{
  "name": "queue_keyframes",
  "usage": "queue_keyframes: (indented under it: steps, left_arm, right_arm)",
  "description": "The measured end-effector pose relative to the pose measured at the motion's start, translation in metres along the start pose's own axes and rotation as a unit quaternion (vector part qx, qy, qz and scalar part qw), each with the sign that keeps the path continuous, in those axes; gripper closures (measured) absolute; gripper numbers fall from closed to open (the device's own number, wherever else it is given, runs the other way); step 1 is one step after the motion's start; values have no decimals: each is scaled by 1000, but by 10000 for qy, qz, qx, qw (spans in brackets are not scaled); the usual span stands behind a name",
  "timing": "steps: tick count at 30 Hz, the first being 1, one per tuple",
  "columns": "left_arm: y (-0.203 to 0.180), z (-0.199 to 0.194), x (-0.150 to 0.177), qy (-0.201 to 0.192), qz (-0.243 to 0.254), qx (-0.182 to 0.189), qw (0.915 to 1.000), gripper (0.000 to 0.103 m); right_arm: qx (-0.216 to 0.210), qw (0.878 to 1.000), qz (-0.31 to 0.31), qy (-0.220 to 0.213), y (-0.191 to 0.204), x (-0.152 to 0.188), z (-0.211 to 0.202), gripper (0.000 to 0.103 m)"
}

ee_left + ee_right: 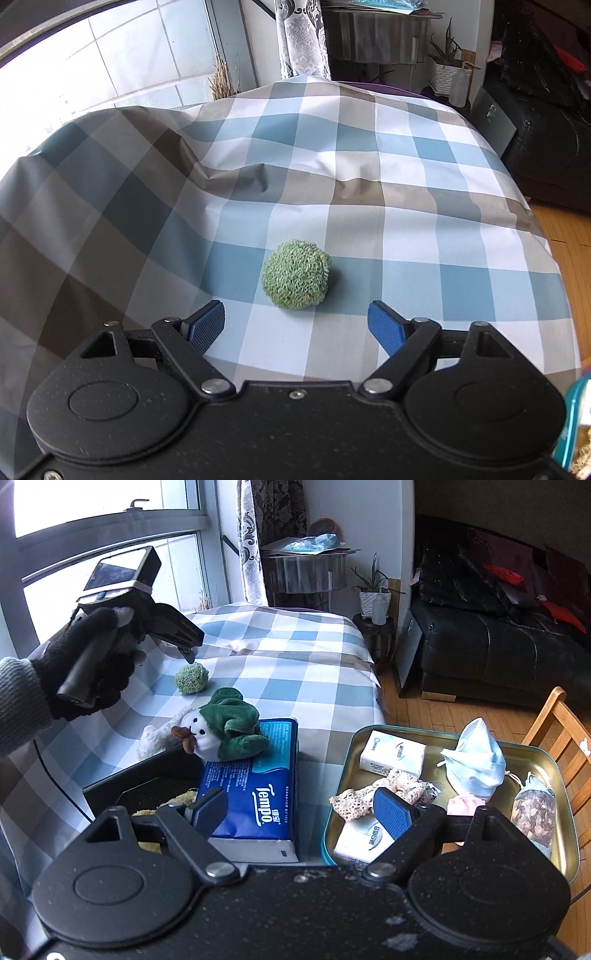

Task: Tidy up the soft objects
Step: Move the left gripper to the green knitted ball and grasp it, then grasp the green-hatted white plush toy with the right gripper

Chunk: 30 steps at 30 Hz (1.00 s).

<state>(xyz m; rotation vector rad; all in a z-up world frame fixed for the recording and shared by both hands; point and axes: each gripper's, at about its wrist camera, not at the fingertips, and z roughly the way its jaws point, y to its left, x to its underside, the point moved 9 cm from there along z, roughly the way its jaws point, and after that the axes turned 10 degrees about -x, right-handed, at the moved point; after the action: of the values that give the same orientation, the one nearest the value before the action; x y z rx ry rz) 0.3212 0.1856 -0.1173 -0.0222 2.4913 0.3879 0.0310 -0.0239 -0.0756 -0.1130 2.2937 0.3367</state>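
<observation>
A green knitted ball [295,274] lies on the checked cloth [406,206]. My left gripper [296,320] is open and empty, just short of the ball, jaws wide on either side. In the right wrist view the left gripper [190,653] hovers above the same ball [191,678]. My right gripper [301,812] is open and empty, above a blue Tempo tissue pack [255,794]. A green and white plush toy [218,727] rests on the pack's far end. A metal tin [532,755] on the right holds tissue packets, a face mask [476,764] and lace cloth [373,792].
A black tray [147,779] with a yellow cloth sits left of the tissue pack. A wooden chair [557,720] stands at the right. A black sofa [491,646] and a potted plant [375,598] lie beyond the cloth's far edge, a window on the left.
</observation>
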Motion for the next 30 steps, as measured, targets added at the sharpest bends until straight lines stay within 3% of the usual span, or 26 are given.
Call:
queue_keyframes:
  steps: [7, 17, 18, 21, 30]
  left_arm:
    - [-17, 46, -26, -22, 201, -330, 9993, 22]
    - [-18, 104, -19, 950, -24, -329, 9949, 24]
    - [-18, 107, -15, 1020, -24, -320, 9943, 33]
    - [-16, 102, -10, 1043, -82, -113, 9945, 46]
    - [16, 80, 28, 1397, -206, -78, 9900, 47]
  right_arm:
    - [-53, 9999, 156, -39, -5, -11, 1, 17]
    - [-145, 9997, 187, -38, -3, -19, 0, 17]
    - [-147, 9997, 192, -17, -3, -18, 1, 17]
    - [-91, 9999, 143, 32, -3, -16, 3, 17]
    - [-32, 10000, 22, 81, 3, -11, 8, 17]
